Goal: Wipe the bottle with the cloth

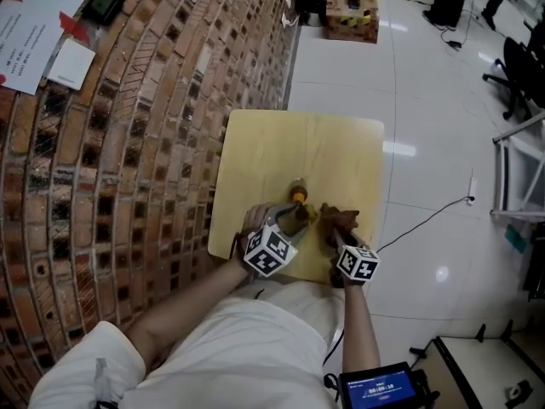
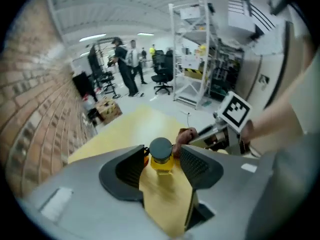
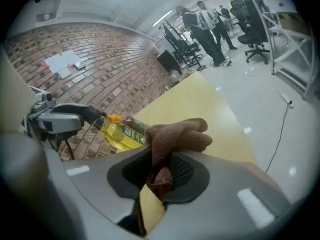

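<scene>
Right gripper point(image 3: 160, 171) clenches fuzzy brown cloth point(image 3: 180, 134); left gripper point(image 2: 161, 158) stands released around the cylindrical yellow bottle point(image 2: 161, 165).

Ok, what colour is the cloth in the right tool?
The cloth is brown, clearest in the right gripper view.

Table point(image 1: 298, 143) stood beside brick wall point(image 1: 128, 143), wall on its left. Bottle point(image 2: 161, 163) was over table's near part, cap end between jaws of left gripper point(image 1: 292, 218), gap either side. Cloth point(image 3: 177, 136) was pinched in right gripper point(image 3: 161, 160), just right of bottle. Box point(image 1: 352, 11) sat on floor beyond table's far edge. Papers point(image 1: 34, 32) hung on wall, far left.
</scene>
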`<state>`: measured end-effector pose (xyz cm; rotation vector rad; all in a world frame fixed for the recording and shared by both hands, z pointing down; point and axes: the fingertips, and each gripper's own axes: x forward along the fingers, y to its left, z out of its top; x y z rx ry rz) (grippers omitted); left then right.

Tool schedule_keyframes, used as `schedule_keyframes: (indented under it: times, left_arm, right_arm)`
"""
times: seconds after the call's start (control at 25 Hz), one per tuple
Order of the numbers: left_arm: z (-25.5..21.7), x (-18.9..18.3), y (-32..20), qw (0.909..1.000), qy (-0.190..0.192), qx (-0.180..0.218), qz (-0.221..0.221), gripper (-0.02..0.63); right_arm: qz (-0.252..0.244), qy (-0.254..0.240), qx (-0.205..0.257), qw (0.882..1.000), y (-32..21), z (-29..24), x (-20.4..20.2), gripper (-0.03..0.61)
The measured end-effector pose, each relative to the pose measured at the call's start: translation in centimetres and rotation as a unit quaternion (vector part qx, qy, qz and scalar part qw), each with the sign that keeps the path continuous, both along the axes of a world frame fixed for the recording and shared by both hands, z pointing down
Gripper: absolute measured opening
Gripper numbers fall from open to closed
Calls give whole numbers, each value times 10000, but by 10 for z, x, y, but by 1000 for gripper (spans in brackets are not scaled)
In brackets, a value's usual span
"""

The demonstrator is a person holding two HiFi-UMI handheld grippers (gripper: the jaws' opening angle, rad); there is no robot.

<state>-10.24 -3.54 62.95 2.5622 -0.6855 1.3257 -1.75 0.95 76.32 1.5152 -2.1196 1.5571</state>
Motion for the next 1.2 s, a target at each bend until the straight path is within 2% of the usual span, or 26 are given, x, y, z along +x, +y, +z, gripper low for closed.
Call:
schedule_keyframes:
  times: [0.04,0.12,0.2,0.28,0.36,0.44,0.52,0.6,0.64,0.68,0.76,0.84,0.96,1.04,1.12,1.2]
  left_arm:
    - [0,1,-1,9985,174,-253,-462,247]
    - [10,0,-2,9881,389,-744,-1285,247]
    - [20,0,-7,9776,408,-960,-1829,243]
    - [26,-1,-15,9733,311,-906,-2084,206]
    - [28,0,-19,9759,148,-812,-2021,179]
    - [29,2,-18,9825,-6,-825,-1670,178]
    - [29,4,-13,9898,-72,-898,-1103,176]
    - [28,5,-6,9956,-214,-884,-247,176]
    - [28,4,-2,9955,-327,-851,256,176]
    - [28,4,3,9927,-445,-817,764,176]
    - [28,2,15,9811,-663,-771,1647,175]
    - [30,1,22,9692,-803,-734,2208,176]
    - [28,5,25,9584,-847,-638,2650,175]
    - [28,5,31,9532,-871,-595,2833,175]
    - [31,1,36,9526,-885,-592,2851,175]
    - [32,-3,35,9546,-847,-573,2799,175]
  right_arm:
    - [5,-2,17,10000,1,-2,-1,66]
    - [-23,8,89,10000,0,-8,-5,66]
    - [-37,31,173,9998,-4,-15,-8,66]
    - [-2,67,239,9997,-7,-21,-8,66]
    - [71,30,333,9994,-12,-29,-6,67]
    - [153,-171,506,9985,-19,-40,-1,67]
    - [140,-469,725,9962,-26,-54,3,67]
    - [-119,-783,992,9919,-33,-70,1,66]
    - [-345,-925,1133,9886,-36,-78,-4,66]
    - [-606,-1049,1256,9847,-39,-86,-9,67]
    - [-1127,-1252,1397,9758,-44,-99,-21,67]
    - [-1576,-1357,1380,9684,-50,-104,-33,67]
    - [-1996,-1203,1124,9659,-57,-91,-53,67]
    - [-1992,-1139,873,9694,-56,-74,-64,67]
    - [-1826,-1146,610,9746,-56,-57,-68,67]
    - [-1823,-817,325,9793,-58,-37,-70,67]
